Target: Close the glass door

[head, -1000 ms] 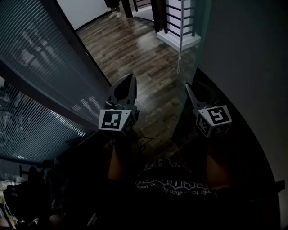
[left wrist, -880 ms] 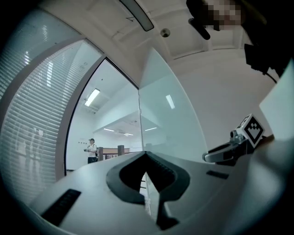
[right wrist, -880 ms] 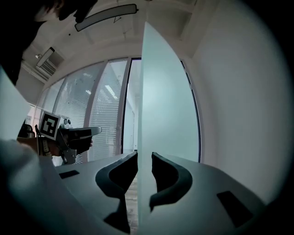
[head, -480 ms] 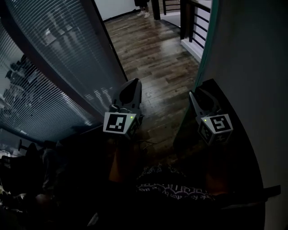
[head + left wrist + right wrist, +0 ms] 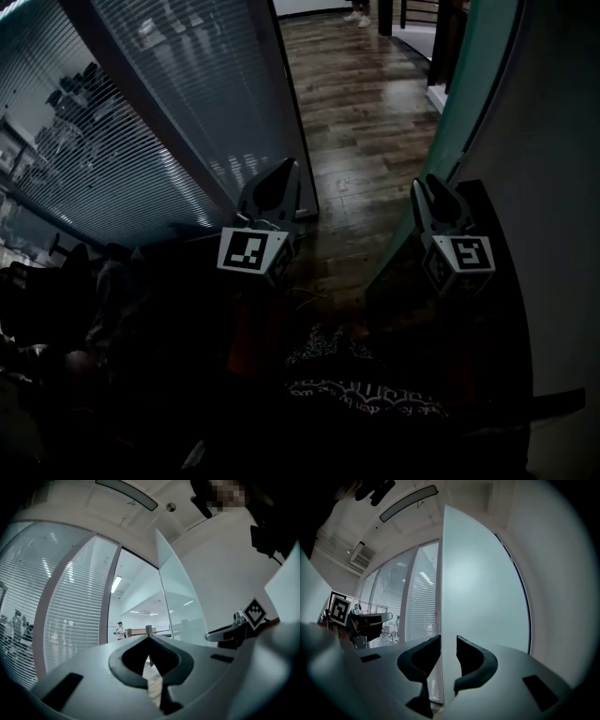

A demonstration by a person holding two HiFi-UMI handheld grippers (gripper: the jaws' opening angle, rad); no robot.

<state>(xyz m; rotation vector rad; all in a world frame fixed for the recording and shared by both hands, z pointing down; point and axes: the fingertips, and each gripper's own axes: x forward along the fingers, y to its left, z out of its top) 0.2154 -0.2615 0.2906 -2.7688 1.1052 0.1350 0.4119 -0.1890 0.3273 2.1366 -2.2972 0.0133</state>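
Note:
The glass door (image 5: 478, 84) is a pale frosted leaf with a teal edge, standing at the right of the head view. In the right gripper view the door (image 5: 483, 583) fills the middle, and its vertical edge runs between the jaws. My right gripper (image 5: 433, 185) (image 5: 448, 641) is shut on that edge, one jaw on each face. My left gripper (image 5: 281, 169) (image 5: 149, 639) hangs free to the left of the door, shut, with nothing in it. The left gripper view shows the door (image 5: 178, 602) and my right gripper (image 5: 234, 632) beside it.
A glass wall with blinds (image 5: 141, 112) and a dark frame runs along the left. A wooden floor (image 5: 366, 112) leads away through the gap. A white wall (image 5: 562, 187) stands at the right. A person (image 5: 120, 629) stands far off beyond the opening.
The blinds wall and its frame have come nearer and further right in the head view. The door's teal edge has shifted right. Both grippers keep about the same places.

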